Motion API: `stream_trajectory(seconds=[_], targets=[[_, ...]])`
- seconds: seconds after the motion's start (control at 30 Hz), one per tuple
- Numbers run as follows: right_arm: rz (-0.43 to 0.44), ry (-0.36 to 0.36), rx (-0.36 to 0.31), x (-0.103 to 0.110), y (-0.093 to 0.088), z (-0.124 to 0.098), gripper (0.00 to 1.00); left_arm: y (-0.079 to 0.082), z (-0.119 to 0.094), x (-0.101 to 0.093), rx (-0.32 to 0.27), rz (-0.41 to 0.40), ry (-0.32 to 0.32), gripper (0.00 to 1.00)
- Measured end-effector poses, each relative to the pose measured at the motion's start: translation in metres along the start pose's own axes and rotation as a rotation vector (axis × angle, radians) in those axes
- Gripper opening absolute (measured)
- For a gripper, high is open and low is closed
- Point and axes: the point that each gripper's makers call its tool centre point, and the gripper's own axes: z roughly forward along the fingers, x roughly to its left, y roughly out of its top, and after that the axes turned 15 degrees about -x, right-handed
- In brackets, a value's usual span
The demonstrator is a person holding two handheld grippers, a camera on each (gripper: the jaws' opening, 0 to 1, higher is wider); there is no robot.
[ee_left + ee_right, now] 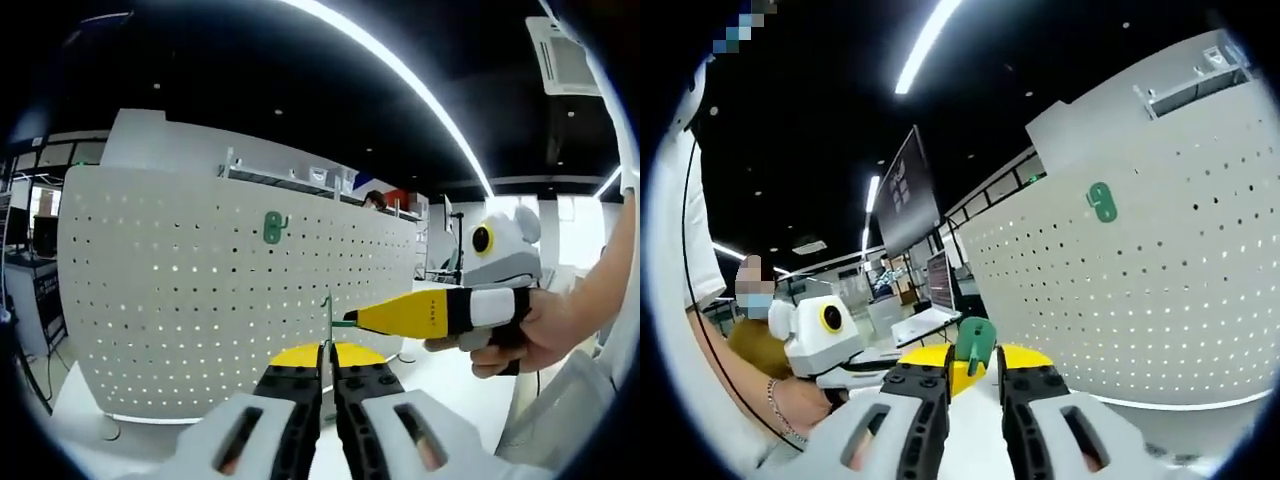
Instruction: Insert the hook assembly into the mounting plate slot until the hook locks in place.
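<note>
A tall white pegboard (200,300) stands in front of me, with a green plastic plate (273,227) fixed high on it. My left gripper (327,350) is shut on a thin metal hook (327,312) that stands upright between its jaws. My right gripper (352,322) comes in from the right, held by a hand, and pinches a second green plate (346,323) right against that hook. In the right gripper view, the right gripper (975,372) holds the green plate (975,343) upright. There the pegboard (1160,290) is on the right with its mounted green plate (1100,201).
The person's hand (545,330) grips the right gripper's handle. A forearm (745,390) holds the left gripper's white body (825,335) at the left. A white tabletop (80,420) runs under the pegboard. Desks and a dark screen (908,190) stand behind.
</note>
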Motion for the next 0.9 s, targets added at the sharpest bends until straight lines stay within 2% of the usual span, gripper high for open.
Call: stream_trajectory(seconds=[0.53, 0.9], targets=[[-0.025, -0.008, 0.01, 0.002, -0.0046, 0.0052, 0.02, 0.004, 0.0019, -0.0028, -0.007, 0.006, -0.001, 0.02], [-0.009, -0.027, 0.005, 0.0012, -0.0072, 0.0065, 0.02, 0.002, 0.0002, -0.0013, 0.0, 0.002, 0.007, 0.02]])
